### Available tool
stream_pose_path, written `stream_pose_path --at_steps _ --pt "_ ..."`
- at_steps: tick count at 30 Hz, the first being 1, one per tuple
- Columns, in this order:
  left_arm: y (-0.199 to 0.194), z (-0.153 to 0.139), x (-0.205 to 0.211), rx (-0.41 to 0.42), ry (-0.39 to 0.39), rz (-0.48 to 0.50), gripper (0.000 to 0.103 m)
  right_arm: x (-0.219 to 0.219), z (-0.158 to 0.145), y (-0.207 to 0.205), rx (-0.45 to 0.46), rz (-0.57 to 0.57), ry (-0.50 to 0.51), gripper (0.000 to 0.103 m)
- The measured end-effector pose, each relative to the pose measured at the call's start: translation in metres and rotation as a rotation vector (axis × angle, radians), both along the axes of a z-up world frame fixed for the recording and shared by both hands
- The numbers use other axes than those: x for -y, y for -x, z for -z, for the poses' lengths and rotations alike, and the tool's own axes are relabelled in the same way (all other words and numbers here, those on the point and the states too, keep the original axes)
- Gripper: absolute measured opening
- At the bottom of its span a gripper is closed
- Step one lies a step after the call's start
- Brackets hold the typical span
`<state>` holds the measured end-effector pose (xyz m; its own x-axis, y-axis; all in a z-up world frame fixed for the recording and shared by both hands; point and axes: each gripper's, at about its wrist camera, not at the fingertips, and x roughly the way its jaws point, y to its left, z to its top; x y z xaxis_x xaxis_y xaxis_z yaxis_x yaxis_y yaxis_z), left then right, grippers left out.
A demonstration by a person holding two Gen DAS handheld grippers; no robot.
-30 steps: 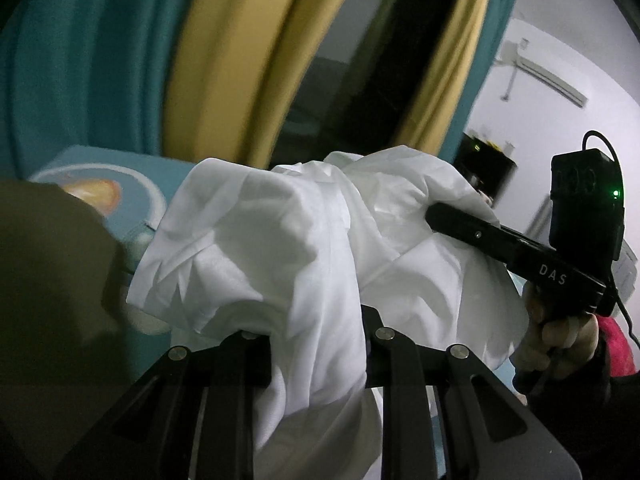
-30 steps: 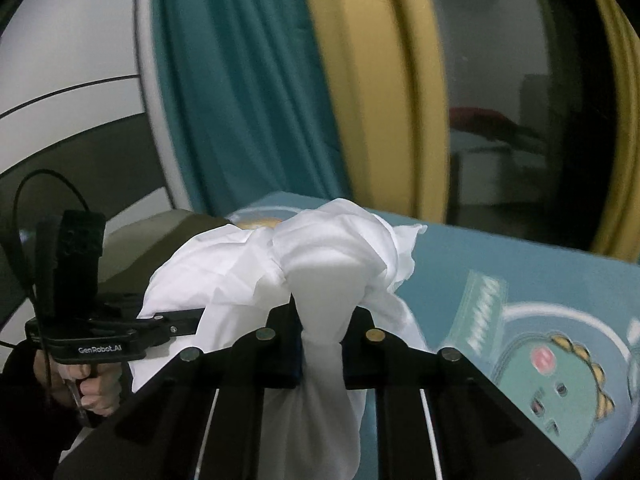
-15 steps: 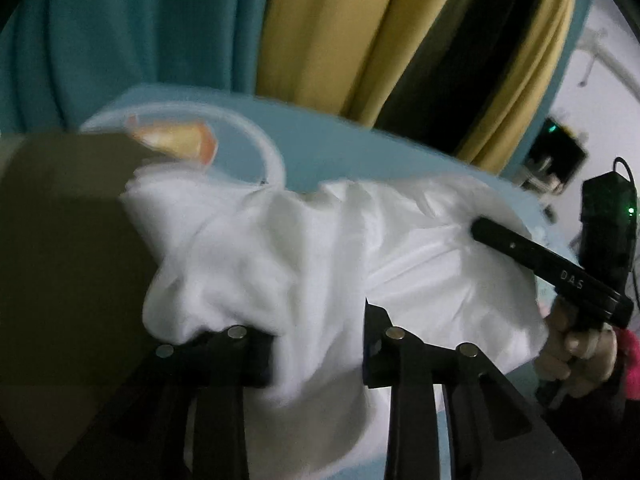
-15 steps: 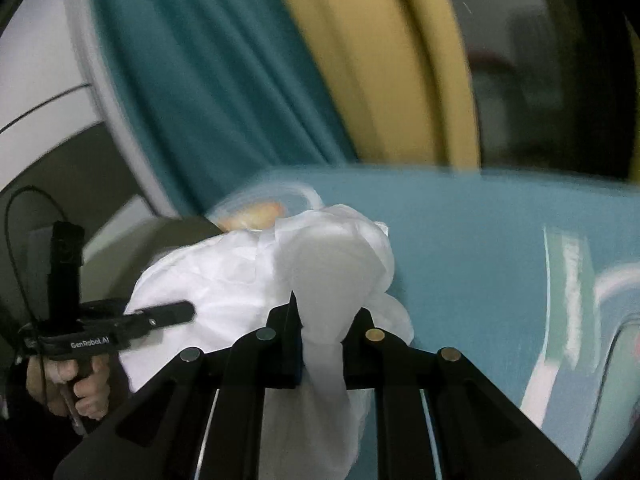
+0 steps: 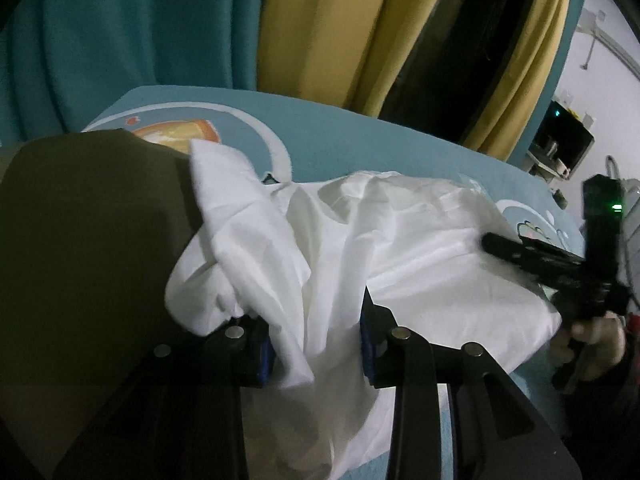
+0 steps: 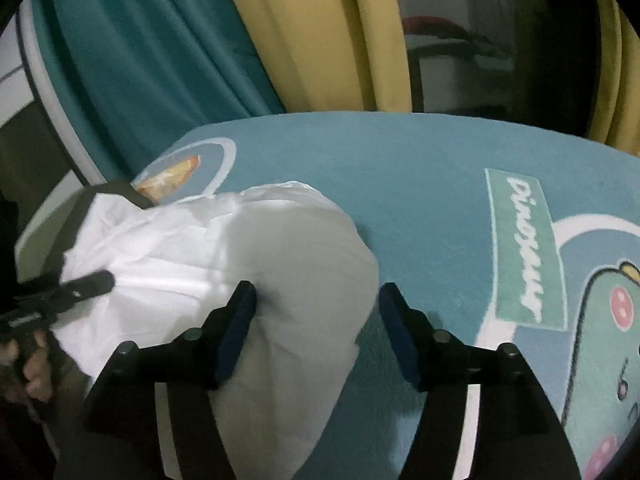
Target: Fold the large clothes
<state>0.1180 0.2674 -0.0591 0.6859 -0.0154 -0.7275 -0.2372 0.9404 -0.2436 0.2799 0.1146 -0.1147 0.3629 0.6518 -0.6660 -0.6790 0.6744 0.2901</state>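
the white garment [image 5: 400, 240] is lying bunched on the teal dinosaur-print cover [image 6: 400, 184], its left edge resting over a dark olive cloth [image 5: 80, 240]. the left gripper [image 5: 316, 344] is spreading its jaws, with a loose fold of the white fabric still hanging between them; the blue pads [image 5: 366, 344] are standing beside the cloth rather than pinching it. the right gripper [image 6: 316, 332] is also widening its jaws, now well apart, the left pad just beside the rounded right end of the garment [image 6: 280, 280] and the right pad over bare cover. teal and yellow curtains [image 5: 320, 32] are hanging at the far side.
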Motion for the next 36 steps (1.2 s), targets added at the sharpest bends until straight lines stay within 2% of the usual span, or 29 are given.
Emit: stream_pose_path --at_steps 3,7,10,15,21,29,33,36 --pt "0.008 -0.005 0.001 -0.002 -0.019 -0.021 0.036 0.009 -0.01 0.016 0.03 -0.022 -0.001 0.066" --pt "0.016 -0.013 0.003 -0.021 -0.05 -0.043 0.036 0.004 0.002 0.032 0.041 -0.074 0.077 0.072" --pt "0.022 -0.018 0.006 -0.038 -0.103 -0.058 0.036 0.008 0.007 0.035 0.032 -0.074 0.079 0.077" --pt "0.043 -0.03 0.014 -0.034 -0.162 -0.097 0.04 0.026 -0.001 0.039 0.048 -0.058 0.058 0.078" --pt "0.073 -0.049 0.015 0.005 -0.193 -0.194 0.041 0.057 -0.005 0.045 0.045 -0.036 0.049 0.078" --pt "0.096 -0.059 0.058 0.088 -0.196 -0.218 0.041 0.101 -0.005 0.05 0.035 0.006 0.049 0.078" --pt "0.103 -0.058 0.079 0.128 -0.162 -0.217 0.041 0.125 -0.006 0.051 0.034 0.031 0.046 0.078" --pt "0.1 -0.053 0.096 0.126 -0.136 -0.192 0.041 0.143 -0.005 0.052 0.031 0.052 0.045 0.078"
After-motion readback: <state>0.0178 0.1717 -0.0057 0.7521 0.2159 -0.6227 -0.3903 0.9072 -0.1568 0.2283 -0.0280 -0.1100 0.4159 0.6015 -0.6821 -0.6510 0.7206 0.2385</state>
